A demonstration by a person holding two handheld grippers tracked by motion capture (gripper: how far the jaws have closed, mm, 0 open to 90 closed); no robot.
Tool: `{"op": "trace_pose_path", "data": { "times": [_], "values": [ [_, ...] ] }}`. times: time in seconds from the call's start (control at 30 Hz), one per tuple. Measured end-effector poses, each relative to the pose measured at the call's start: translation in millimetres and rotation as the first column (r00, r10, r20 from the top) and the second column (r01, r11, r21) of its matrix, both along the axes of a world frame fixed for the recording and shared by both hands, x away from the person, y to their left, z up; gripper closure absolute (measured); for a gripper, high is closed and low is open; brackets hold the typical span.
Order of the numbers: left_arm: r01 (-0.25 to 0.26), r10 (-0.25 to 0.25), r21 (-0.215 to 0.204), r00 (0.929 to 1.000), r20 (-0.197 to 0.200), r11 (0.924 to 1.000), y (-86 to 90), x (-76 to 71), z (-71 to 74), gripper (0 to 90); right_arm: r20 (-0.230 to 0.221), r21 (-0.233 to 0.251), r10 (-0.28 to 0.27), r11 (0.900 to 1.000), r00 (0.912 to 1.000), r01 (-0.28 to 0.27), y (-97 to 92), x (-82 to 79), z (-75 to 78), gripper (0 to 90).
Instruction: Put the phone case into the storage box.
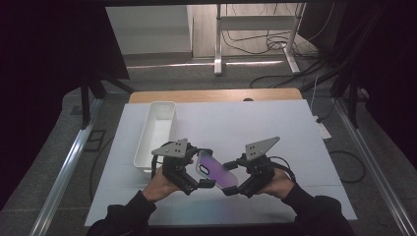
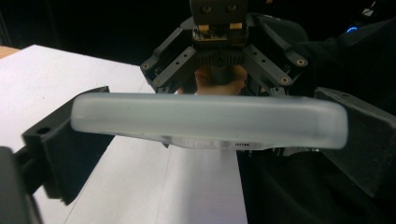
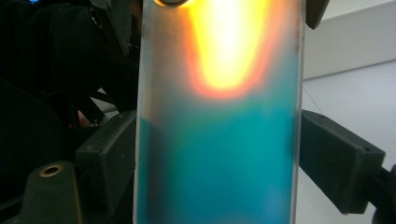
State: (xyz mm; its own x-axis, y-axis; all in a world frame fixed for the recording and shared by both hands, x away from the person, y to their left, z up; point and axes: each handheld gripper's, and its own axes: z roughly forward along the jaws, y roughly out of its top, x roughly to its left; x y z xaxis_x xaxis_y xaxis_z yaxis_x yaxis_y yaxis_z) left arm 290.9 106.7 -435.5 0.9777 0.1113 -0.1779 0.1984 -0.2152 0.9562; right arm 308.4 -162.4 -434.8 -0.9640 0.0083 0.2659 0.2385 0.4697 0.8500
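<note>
High view caught both tools low in the frame, just below centre: the left gripper (image 1: 199, 183) and the right gripper (image 1: 235, 188) each pinched the phone case (image 1: 216, 170) between them, holding it clear of the white table (image 1: 255, 123). In the left gripper view we saw the case (image 2: 210, 120) edge-on, a frosted band across the middle of the frame, with a black jaw pressing on it at the left and another at the right; the right gripper (image 2: 217, 58) and the person's fingers (image 2: 219, 78) faced us from the upper centre. In the right gripper view the case (image 3: 219, 130) stood tall through the middle, glowing orange toward the top and teal below, clamped from both sides by that gripper's jaws, with another tool's jaw tips at its top corners.

We judged the step to be a two-handed hold or handover of the case. To do it well, we would keep both grips square on the long edges, avoid twisting the soft shell, and let one gripper ease off only when the other held firm. The white bin (image 1: 156, 135) lay left of centre, near the left gripper, a likely place to set the case down.
</note>
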Motion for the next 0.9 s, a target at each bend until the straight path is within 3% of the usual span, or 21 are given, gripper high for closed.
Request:
{"op": "trace_pose_path", "data": {
  "times": [0.3,0.57,0.67,0.9],
  "values": [
    [0.007,-0.008,-0.031,0.9997,-0.025,0.9995,3.4,0.1,2.1,11.4,-0.010,0.026,0.020,0.9994,0.9997,-0.020,-1.8,0.1,0.9,16.7],
    [0.015,-0.016,-0.022,0.9978,-0.064,0.9996,3.9,1.9,3.9,14.8,0.002,0.023,0.029,0.9993,0.9996,-0.029,-2.0,0.2,-0.7,16.6],
    [0.012,-0.012,-0.005,0.9981,-0.060,0.9999,2.8,0.8,5.4,15.6,0.020,0.015,0.026,0.9995,0.9994,-0.027,-1.1,-0.7,-2.3,16.6],
    [-0.004,0.003,-0.011,0.9982,-0.061,0.9999,2.3,-1.4,8.7,16.3,0.022,0.035,0.032,0.9988,0.9992,-0.033,-1.4,0.0,-2.5,16.3]
  ]
}}
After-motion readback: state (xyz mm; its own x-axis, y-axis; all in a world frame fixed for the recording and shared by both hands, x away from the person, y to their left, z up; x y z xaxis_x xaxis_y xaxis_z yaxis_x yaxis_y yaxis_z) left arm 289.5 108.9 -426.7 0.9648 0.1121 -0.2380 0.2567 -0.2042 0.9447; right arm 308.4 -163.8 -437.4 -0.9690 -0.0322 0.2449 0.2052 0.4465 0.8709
